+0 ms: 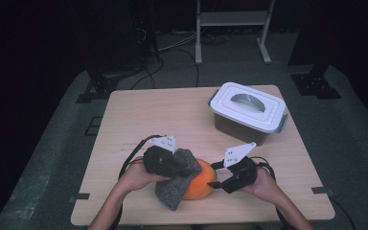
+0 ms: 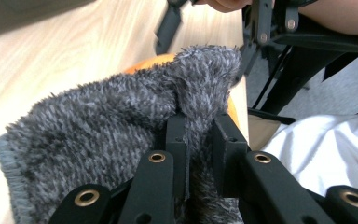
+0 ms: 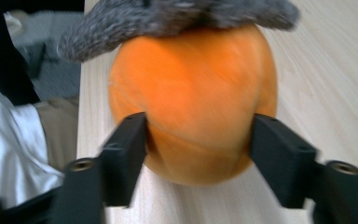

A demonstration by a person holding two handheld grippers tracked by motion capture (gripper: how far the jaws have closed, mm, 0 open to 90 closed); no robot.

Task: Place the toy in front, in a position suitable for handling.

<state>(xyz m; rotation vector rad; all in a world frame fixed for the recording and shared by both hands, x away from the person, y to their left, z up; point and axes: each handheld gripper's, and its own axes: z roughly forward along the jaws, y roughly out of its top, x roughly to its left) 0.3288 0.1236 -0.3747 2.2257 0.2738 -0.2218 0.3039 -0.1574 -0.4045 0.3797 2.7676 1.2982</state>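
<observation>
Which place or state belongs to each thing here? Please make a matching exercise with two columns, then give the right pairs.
Things:
1. grey fuzzy cloth
2. orange ball
3. white lidded box
4. left hand-held gripper

Places or states:
A. stands apart, at the far right part of the table
B. jaws shut on a fold of fabric
C. lies draped over the round orange thing
D. sits between the jaws of the right hand-held gripper

Right pairs: 1-C, 2-D, 3-A, 4-B
</observation>
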